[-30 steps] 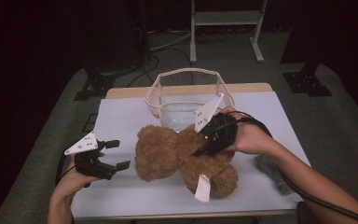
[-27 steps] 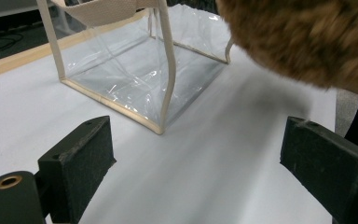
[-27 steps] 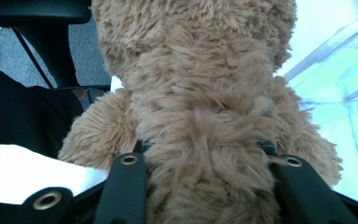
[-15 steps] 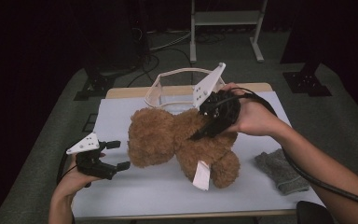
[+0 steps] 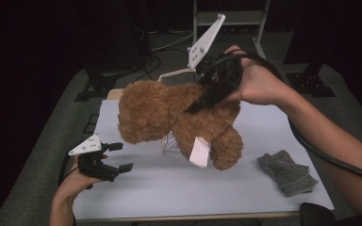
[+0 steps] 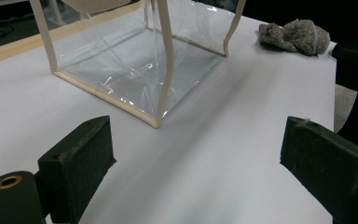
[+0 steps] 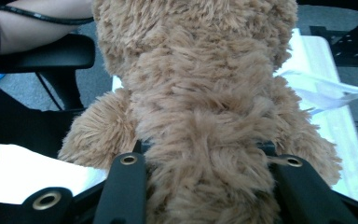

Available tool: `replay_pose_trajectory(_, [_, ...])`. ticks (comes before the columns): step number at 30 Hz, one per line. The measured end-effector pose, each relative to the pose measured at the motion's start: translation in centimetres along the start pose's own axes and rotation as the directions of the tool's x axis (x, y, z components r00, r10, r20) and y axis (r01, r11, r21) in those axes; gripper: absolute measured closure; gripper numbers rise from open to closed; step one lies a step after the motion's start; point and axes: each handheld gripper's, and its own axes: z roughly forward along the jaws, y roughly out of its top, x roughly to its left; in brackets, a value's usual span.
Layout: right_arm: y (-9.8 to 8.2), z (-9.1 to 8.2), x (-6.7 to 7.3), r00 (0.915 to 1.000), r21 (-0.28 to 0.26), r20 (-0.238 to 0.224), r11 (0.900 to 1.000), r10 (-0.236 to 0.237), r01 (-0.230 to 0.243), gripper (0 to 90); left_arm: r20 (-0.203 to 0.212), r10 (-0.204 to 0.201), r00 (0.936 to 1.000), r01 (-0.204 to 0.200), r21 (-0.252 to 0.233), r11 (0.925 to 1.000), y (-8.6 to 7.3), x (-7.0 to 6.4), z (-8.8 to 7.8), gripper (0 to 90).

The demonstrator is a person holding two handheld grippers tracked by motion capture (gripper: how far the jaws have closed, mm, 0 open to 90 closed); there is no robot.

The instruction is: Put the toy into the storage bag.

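High view
- Teddy bears, count: one brown teddy bear [image 5: 179,117] is hanging in the air above the white table [image 5: 245,188], clear of its surface, with a white tag [image 5: 199,151] dangling from its underside.
- Right gripper [image 5: 195,104]: its jaws are clamping the bear's back, partly closed on the plush; the hand is holding it above the table's far half.
- Left gripper [image 5: 120,156]: it is resting low near the table's front left edge, jaws standing wide apart and gripping nothing.
- Cloths, count: one grey cloth [image 5: 286,172] is lying crumpled near the right edge.
- Bag: one clear bag [image 5: 169,141] is showing partly behind and below the bear.

Left gripper view
- Jaws: two black pads are standing far apart over bare table [image 6: 242,140], nothing between them.
- Container: one clear bag [image 6: 135,65] with cream edging is standing open; its floor is showing bare.
- Cloth: one grey cloth [image 6: 293,36] is lying beyond the bag.

Right gripper view
- Grip: both jaws are pressing into the teddy bear [image 7: 200,121] from either side.
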Motion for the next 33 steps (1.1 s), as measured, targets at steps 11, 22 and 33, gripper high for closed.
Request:
replay_pose_trajectory(11, [2.2, -2.2, -3.3, 0.999, -0.002, 0.027, 0.999, 0.036, -0.036, 60.7, 0.002, -0.008, 1.0, 0.008, 0.005, 1.0, -0.3, 0.3, 0.2, 8.6])
replay_pose_trajectory(22, [4.9, -2.1, -6.9, 0.9983, 0.028, 0.029, 0.998, 0.051, -0.052, 60.6, -0.006, -0.013, 0.9999, 0.013, -0.008, 0.9999, -0.4, 0.5, -0.3, 8.6])
replay_pose_trajectory(33, [5.5, -0.8, -10.8, 0.9964, 0.036, 0.04, 0.996, 0.075, -0.077, 60.4, 0.0, -0.023, 0.9997, 0.023, -0.003, 0.9997, -0.7, 0.7, -0.2, 8.5])
